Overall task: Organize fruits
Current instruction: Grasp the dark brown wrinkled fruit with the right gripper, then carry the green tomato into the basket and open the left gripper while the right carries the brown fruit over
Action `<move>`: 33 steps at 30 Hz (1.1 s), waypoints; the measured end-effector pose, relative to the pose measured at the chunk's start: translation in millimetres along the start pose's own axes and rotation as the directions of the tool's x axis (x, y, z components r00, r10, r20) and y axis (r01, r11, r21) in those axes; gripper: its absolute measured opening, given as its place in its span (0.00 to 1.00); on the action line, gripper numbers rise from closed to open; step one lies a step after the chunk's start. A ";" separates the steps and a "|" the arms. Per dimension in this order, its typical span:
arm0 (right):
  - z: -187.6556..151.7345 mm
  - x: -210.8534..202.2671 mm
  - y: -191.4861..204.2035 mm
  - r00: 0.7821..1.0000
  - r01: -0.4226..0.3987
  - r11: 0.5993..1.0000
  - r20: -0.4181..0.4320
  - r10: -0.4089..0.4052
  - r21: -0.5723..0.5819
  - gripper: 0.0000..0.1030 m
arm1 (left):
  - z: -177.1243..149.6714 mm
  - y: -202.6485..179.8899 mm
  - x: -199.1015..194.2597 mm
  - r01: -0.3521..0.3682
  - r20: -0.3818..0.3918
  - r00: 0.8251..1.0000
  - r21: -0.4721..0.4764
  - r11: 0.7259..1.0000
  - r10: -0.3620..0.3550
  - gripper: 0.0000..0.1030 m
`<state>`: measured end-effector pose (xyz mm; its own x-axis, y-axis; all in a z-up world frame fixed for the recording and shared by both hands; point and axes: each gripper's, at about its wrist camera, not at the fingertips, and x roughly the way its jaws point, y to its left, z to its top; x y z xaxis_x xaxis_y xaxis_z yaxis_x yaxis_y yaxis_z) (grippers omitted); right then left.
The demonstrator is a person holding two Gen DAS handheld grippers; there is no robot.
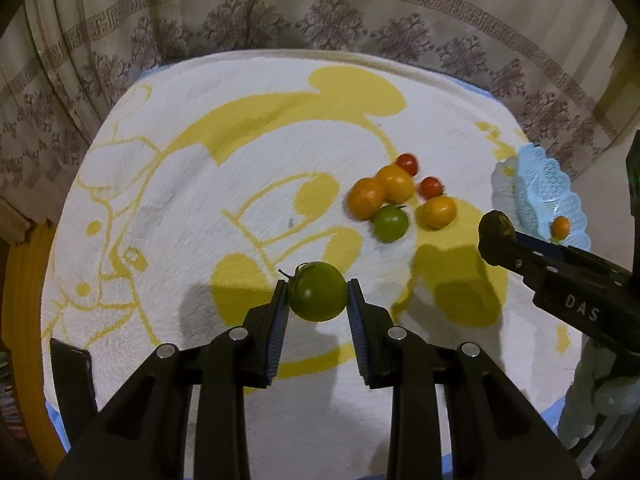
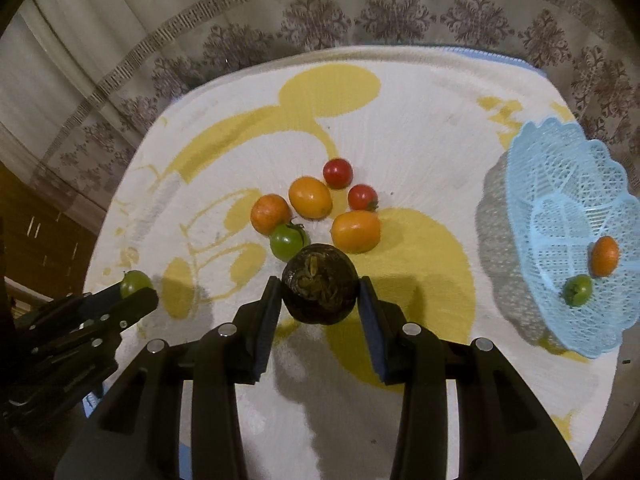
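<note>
My left gripper [image 1: 318,296] pinches a smooth, round green tomato [image 1: 318,297] between its ribbed blue pads, stem curling off to one side. My right gripper [image 2: 319,294] is clamped on a dark, rough-skinned round fruit [image 2: 319,284] with a wrinkled, scarred top. Both hang over a nubby white towel [image 2: 420,128] with a yellow cartoon print. Just past the dark fruit lies a tight cluster: a small green tomato [image 2: 287,241] touching an orange one [image 2: 270,213], two oval yellow-orange fruits [image 2: 310,197] [image 2: 355,231] and two glossy red cherry tomatoes [image 2: 338,173] [image 2: 362,197]. To my right, near the towel's edge, sits a pale blue lattice basket [image 2: 560,184] with scalloped rim, holding one orange fruit [image 2: 605,255] and one green [image 2: 578,289]. Bare towel opens leftward and beyond the cluster; a patterned curtain [image 2: 360,8] closes the far side.
</note>
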<state>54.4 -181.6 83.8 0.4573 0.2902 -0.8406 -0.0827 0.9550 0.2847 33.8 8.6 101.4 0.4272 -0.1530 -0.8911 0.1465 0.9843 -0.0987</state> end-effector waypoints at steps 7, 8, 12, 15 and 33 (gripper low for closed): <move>-4.4 -36.5 -20.8 0.999 -0.010 1.000 0.052 0.009 0.016 0.39 | 2.3 -31.8 -17.5 0.008 0.035 0.999 0.026 1.000 -0.008 0.29; -5.6 -41.5 -25.0 0.998 -0.010 1.000 0.060 0.008 0.021 0.39 | 2.7 -36.3 -19.4 0.008 0.039 0.999 0.031 0.999 -0.009 0.29; -9.3 -62.9 -44.6 0.996 -0.007 0.999 0.095 0.003 0.043 0.39 | 6.6 -60.8 -29.6 0.012 0.064 0.998 0.059 0.998 -0.016 0.29; -12.6 -77.4 -60.9 0.993 -0.004 0.998 0.116 -0.003 0.062 0.39 | 8.0 -78.7 -35.6 0.016 0.077 0.997 0.079 0.997 -0.022 0.29; -33.7 -131.7 -133.9 0.982 0.028 0.991 0.182 -0.052 0.131 0.39 | 10.4 -170.0 -49.2 0.035 0.119 0.991 0.190 0.981 -0.058 0.29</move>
<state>-24.6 -345.6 140.8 0.6141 0.2247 -0.7566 0.0468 0.9466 0.3191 -2.9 -152.1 166.6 0.5212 -0.2196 -0.8247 0.3279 0.9437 -0.0441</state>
